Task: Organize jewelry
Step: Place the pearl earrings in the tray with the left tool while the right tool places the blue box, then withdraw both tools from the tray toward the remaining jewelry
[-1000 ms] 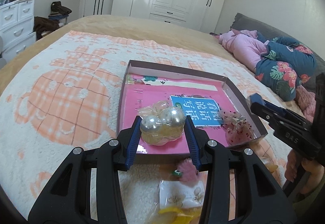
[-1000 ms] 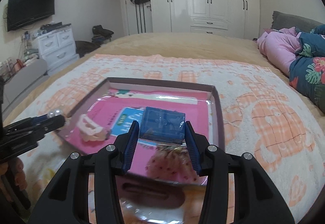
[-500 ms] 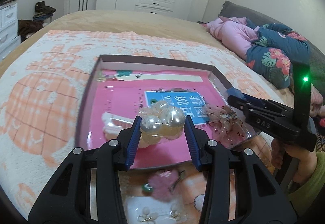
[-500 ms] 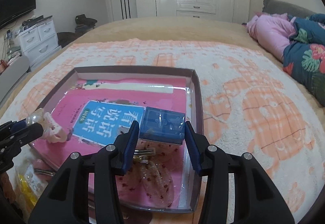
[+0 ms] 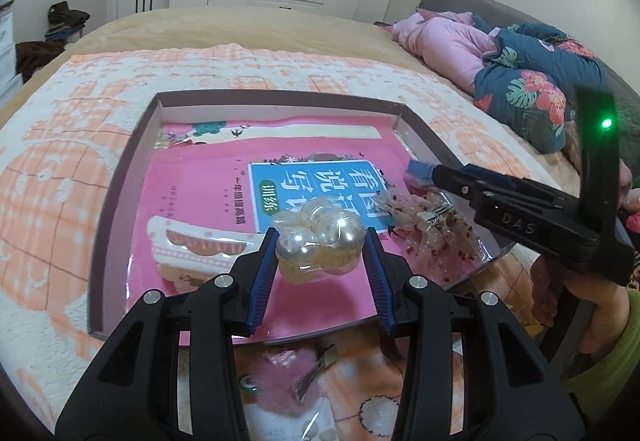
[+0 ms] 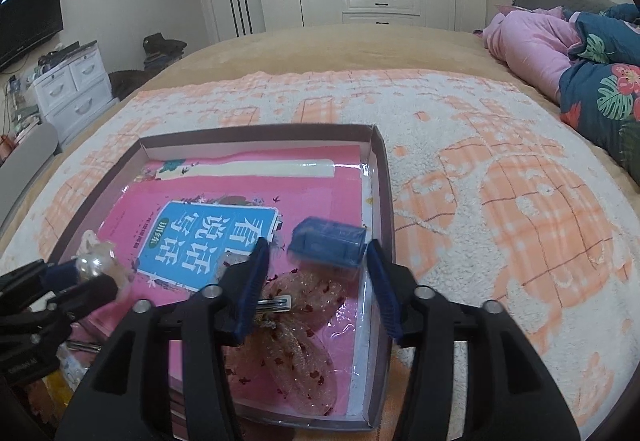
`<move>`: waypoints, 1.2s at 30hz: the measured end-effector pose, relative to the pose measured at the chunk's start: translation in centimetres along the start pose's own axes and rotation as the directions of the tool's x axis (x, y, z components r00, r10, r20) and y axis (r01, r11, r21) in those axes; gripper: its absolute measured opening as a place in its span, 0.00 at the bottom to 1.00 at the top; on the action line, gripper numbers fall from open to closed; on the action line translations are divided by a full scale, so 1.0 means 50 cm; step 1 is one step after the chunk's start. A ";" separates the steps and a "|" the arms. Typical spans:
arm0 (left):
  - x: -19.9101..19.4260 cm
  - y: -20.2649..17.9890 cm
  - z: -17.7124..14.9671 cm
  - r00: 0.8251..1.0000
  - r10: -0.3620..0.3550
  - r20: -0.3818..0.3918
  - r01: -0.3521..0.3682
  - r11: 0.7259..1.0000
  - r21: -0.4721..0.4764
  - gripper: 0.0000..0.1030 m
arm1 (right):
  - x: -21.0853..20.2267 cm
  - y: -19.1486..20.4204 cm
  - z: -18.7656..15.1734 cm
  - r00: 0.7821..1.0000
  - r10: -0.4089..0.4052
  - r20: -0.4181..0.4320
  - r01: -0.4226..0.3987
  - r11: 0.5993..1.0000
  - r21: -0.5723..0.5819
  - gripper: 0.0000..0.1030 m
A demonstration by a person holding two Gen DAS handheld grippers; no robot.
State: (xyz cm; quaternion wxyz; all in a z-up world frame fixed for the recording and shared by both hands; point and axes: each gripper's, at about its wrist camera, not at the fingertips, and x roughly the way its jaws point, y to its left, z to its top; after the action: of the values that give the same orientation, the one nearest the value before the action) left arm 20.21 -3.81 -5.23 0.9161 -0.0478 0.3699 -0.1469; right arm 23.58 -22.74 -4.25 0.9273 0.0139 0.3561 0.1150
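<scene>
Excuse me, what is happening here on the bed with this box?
A person is sorting jewelry into a shallow box on the bed. The left gripper is shut on a clear packet of pearl beads above the box. The right gripper is opening, and the small blue case between its fingers sits free inside the box.

The left hand-held gripper (image 5: 322,253) clamps a clear packet of large pearly beads (image 5: 320,241) above a shallow brown cardboard tray (image 5: 120,177) lined with a pink book (image 5: 320,169), beside a sheer speckled pink bow clip (image 5: 432,225).
</scene>
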 end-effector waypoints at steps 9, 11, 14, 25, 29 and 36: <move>0.004 -0.002 -0.002 1.000 0.010 -0.004 -0.010 1.000 -0.003 0.39 | -0.066 0.007 -0.002 0.996 -0.009 0.086 0.010 1.000 -0.021 0.64; -0.001 -0.001 0.000 1.000 0.013 0.003 -0.013 1.000 -0.004 0.41 | -0.079 0.007 -0.003 0.995 -0.008 0.099 0.010 1.000 -0.020 0.68; -0.008 0.001 0.002 1.000 0.019 0.011 -0.019 1.000 -0.008 0.45 | -0.098 0.008 -0.006 0.993 -0.009 0.119 0.011 1.000 -0.022 0.71; -0.058 0.005 0.005 0.997 0.039 0.066 -0.037 0.999 -0.036 0.64 | -0.165 0.007 -0.018 0.981 -0.030 0.194 0.033 0.999 -0.010 0.85; -0.086 0.006 0.006 0.994 0.048 0.100 -0.043 0.998 -0.047 0.80 | -0.184 0.007 -0.023 0.976 -0.037 0.216 0.039 0.999 -0.007 0.87; -0.127 0.004 0.005 0.986 0.072 0.153 -0.065 0.997 -0.048 0.89 | -0.223 0.011 -0.027 0.965 -0.037 0.261 0.041 0.999 -0.011 0.92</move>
State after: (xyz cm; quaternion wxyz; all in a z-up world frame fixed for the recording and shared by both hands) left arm 16.09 -1.67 -0.85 0.9452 -0.0662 0.3025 -0.1032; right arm 14.55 -24.79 2.12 0.9682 0.0141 0.2304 0.0968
